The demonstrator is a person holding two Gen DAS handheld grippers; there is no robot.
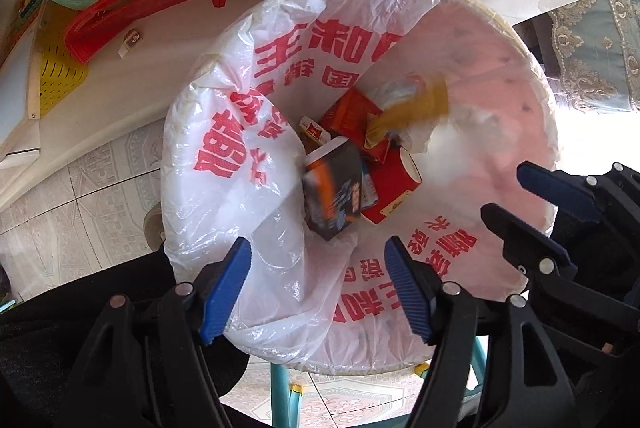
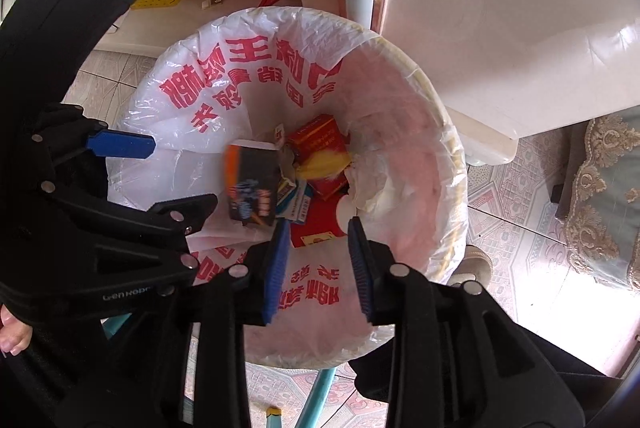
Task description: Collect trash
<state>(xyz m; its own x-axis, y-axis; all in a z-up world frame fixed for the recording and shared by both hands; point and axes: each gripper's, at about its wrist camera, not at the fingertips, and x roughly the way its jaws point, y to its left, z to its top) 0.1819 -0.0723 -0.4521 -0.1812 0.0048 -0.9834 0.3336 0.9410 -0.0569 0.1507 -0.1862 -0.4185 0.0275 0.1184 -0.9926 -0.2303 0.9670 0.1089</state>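
Both the left hand-held gripper (image 1: 318, 284) and right hand-held gripper (image 2: 318, 268) hover spread, empty, over the lined bin (image 1: 520, 68).

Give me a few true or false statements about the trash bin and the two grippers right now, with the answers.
1. The bin is lined with a white bag printed in red. True.
2. The left gripper is clamped on a box. False: its jaws are open and hold nothing.
3. A dark box with orange is inside the bin. True.
4. The right gripper is shut. False: it is open above the bin.
5. The bin is empty. False: boxes and wrappers lie inside.
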